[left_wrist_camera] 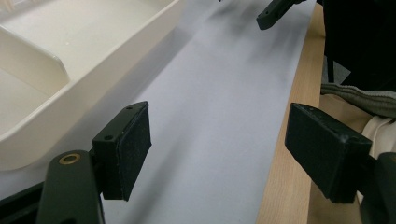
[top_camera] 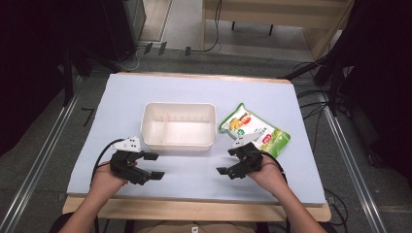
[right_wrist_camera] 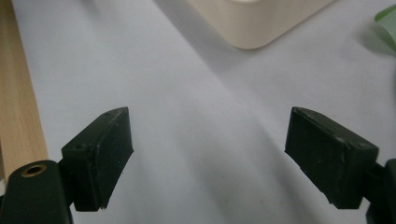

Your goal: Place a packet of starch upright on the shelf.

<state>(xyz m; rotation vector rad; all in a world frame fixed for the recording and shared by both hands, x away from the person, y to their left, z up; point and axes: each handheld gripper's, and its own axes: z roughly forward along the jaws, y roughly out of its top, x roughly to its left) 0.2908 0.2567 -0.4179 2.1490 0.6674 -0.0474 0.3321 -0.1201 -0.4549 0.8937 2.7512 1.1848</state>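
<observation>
Jaws of left gripper [top_camera: 154,166] and right gripper [top_camera: 225,162] stood wide, empty, low over mat [top_camera: 189,180]. Snack bag [top_camera: 254,129] lay beside divided box [top_camera: 178,125], just behind right gripper. Risk: slick, puffy bag likely to slip from pinch or catch on box rim.

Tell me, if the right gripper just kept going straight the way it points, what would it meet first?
Probably the bare blue mat: the right gripper tilts down at it, jaws open. Skimming above it, the white tray's corner lies ahead, slightly off-line; depth is unclear.

cream tray [top_camera: 178,141], green-and-orange packet [top_camera: 252,128], pale blue mat [top_camera: 194,170]
</observation>
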